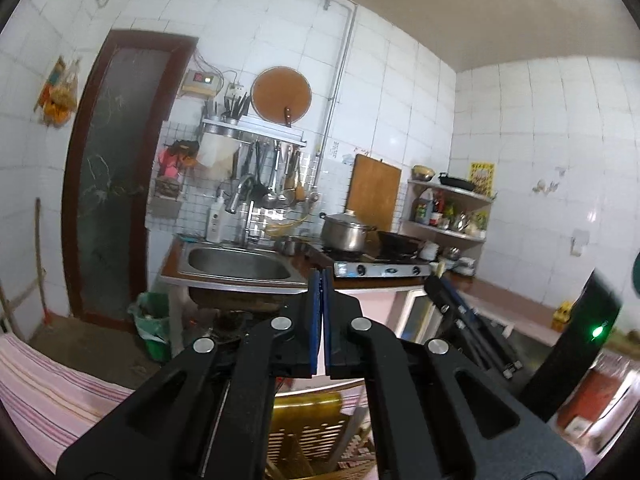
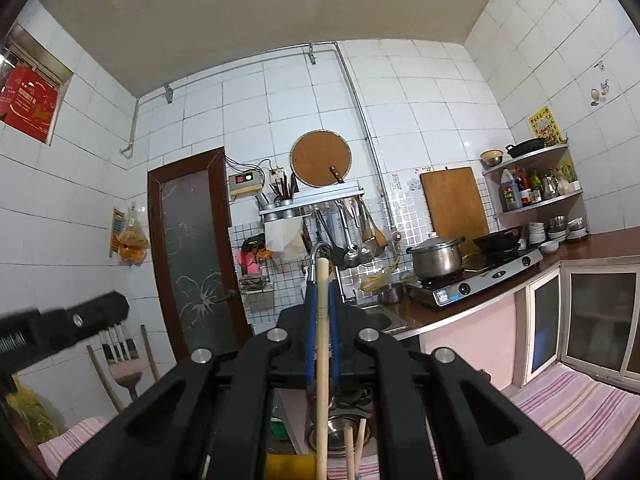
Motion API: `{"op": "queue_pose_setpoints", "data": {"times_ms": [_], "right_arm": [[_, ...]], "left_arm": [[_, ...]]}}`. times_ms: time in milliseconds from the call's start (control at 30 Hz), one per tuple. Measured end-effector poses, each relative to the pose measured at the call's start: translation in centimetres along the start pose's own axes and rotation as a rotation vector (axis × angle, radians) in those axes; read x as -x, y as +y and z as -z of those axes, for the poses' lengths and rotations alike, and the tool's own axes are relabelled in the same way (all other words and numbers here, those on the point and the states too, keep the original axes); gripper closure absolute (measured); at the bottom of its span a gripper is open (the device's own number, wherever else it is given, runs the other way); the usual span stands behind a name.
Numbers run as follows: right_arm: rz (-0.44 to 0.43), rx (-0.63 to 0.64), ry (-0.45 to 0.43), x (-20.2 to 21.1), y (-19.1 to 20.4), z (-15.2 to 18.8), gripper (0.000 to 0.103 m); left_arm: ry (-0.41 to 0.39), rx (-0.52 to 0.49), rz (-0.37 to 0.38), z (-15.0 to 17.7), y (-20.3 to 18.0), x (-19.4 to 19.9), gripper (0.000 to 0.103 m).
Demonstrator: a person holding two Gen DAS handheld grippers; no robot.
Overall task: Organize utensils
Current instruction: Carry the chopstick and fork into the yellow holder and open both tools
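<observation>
Pale wooden stick [image 2: 322, 344] between blue pads [image 2: 310, 320]; black tool [image 1: 322, 280]; pink-striped cloth [image 1: 44, 396]; yellow slotted basket [image 1: 308, 432]; white wall tiles [image 1: 400, 80].

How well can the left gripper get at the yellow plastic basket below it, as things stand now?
Probably yes. The left gripper is shut and holds nothing, and the yellow basket lies right beneath it with nothing between. It must open first.

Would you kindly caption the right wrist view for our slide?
Right gripper clamps a wooden stick upright, facing the kitchen stove.
</observation>
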State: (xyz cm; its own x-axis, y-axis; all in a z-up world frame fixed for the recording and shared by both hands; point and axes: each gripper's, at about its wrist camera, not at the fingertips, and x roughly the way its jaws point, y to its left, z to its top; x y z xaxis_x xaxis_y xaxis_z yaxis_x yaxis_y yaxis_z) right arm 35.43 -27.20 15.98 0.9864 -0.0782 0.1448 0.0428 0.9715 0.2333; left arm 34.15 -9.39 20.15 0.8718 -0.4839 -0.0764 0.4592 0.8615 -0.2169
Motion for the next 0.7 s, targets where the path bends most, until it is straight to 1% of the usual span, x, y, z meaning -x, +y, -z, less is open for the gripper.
{"op": "queue_pose_setpoints", "data": {"times_ms": [133, 233, 300, 467, 500, 700], "right_arm": [[-0.01, -0.009, -0.005, 0.0, -0.3, -0.4, 0.097], [-0.017, -0.022, -0.011, 0.0, -0.7, -0.3, 0.097], [-0.02, -0.026, -0.005, -0.1, -0.9, 0.1, 0.097], [-0.017, -0.009, 0.023, -0.7, -1.0, 1.0, 0.097], [-0.019, -0.006, 0.032, -0.8, -1.0, 1.2, 0.097], [-0.034, 0.058, 0.116, -1.3, -0.3, 2.8, 0.097]], "left_arm": [[0.01, 0.058, 0.053, -0.1, 0.5, 1.1, 0.103], [-0.005, 0.048, 0.062, 0.4, 0.3, 1.5, 0.103], [0.007, 0.051, 0.067, 1.1, 0.3, 0.9, 0.103], [0.043, 0.051, 0.068, 3.2, 0.8, -0.8, 0.103], [0.061, 0.049, 0.065, 3.9, 1.0, -1.1, 0.103], [0.12, 0.035, 0.026, 6.4, 2.6, -2.1, 0.103]]}}
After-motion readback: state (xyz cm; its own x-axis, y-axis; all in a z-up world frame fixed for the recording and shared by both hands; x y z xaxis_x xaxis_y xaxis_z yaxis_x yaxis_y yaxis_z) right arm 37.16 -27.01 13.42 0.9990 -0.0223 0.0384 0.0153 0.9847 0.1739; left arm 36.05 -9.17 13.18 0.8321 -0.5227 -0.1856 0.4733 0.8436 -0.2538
